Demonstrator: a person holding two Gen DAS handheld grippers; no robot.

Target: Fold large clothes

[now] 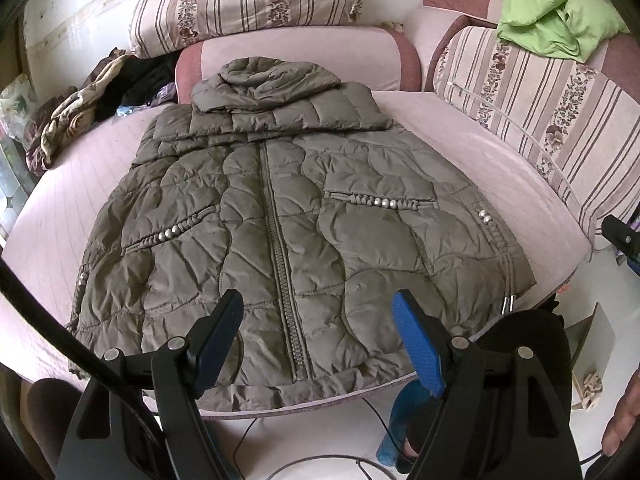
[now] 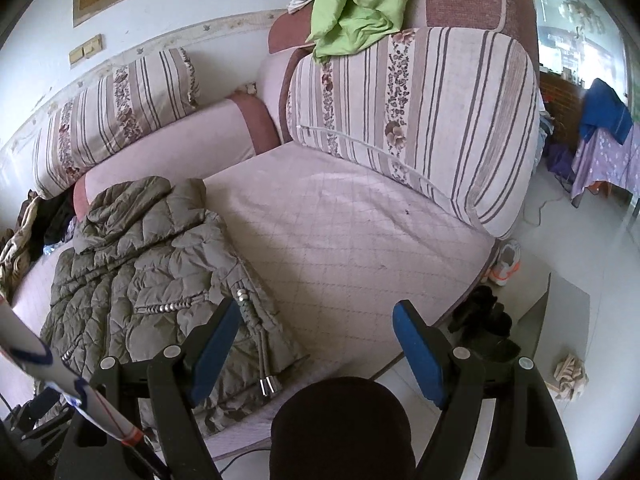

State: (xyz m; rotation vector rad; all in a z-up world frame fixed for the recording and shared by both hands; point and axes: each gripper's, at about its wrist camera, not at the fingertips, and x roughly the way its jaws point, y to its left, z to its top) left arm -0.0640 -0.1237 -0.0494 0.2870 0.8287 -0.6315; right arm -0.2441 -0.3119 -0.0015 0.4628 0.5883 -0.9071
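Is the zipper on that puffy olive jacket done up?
Yes, in the left wrist view the jacket lies front up on the sofa seat with its zipper closed from hem to collar.

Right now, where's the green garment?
The green garment is bunched on top of the sofa's back, above the striped cushion; upper right in the left wrist view, far from the jacket.

Left gripper tilted downward, jaws spread wide, nothing between the blue pads. Right gripper same deal: angled down, jaws wide apart, nothing gripped. Fingertips of a hand peeking in at the lower right edge of the left wrist view.
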